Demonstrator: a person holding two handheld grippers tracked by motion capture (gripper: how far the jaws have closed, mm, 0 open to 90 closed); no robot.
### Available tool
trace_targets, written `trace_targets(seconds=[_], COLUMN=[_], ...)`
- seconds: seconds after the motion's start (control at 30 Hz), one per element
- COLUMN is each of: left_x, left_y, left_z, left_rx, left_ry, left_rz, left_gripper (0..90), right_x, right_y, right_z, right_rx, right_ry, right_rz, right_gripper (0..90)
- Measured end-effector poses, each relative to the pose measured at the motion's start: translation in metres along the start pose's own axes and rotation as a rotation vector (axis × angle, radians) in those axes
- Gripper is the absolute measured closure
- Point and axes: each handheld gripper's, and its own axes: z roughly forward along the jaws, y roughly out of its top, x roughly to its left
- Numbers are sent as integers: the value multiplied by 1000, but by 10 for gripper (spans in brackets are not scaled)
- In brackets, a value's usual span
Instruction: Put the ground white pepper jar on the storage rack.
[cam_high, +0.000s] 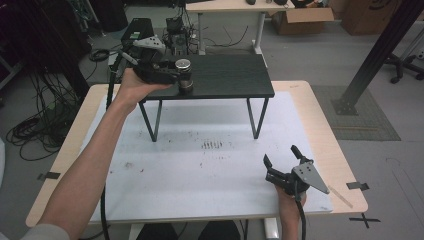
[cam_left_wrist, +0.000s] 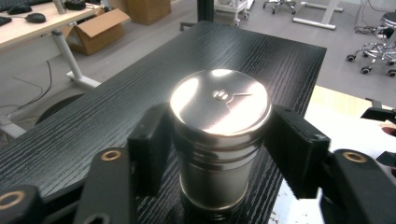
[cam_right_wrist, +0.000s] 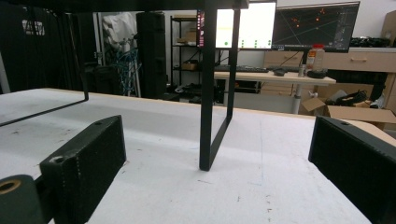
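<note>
Round silver metal canister (cam_left_wrist: 219, 140) with shiny lid, upright on the near left corner of the small black wood-grain shelf (cam_high: 225, 75) on thin black legs, raised above the white-topped worktop (cam_high: 200, 170). Left gripper (cam_high: 181, 75) at the far left, level with the shelf top, black pads on either side of the canister: one pad seemingly against the wall, a sliver of gap possibly left at the other, so contact on both sides hard to confirm. Canister base on the shelf surface, not lifted. Right gripper (cam_high: 281, 159) near right, low over the worktop, spread wide and holding nothing, facing the shelf's leg (cam_right_wrist: 208, 93). Judged progress: reach finished, grasp either just closing or just letting go; lift and carry, or withdrawal, not yet done. Idle hand apparently waiting its turn.
</note>
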Motion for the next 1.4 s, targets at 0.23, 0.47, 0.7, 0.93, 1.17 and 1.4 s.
trace_targets(seconds=[0.23,0.47,0.7,0.93,1.17,1.4], left_x=[-1,-3,-3,-6,-9,-11], left_y=[0,2,2,3,5,3], left_z=[1,2,0,-6,-19,-42], left_rx=[13,19,24,25,10,-18], left_ry=[12,15,26,26,42,45], left_rz=[-19,-45,-41,-34,-23,0], left_gripper=[216,45,4,2,2,2], right_x=[0,0,0,0,0,0], right_y=[0,0,0,0,0,0], right_z=[0,0,0,0,0,0], right_rx=[0,0,0,0,0,1], right_ry=[0,0,0,0,0,0], right_rz=[0,0,-1,-1,-1,-2], right_gripper=[37,37,37,37,37,37])
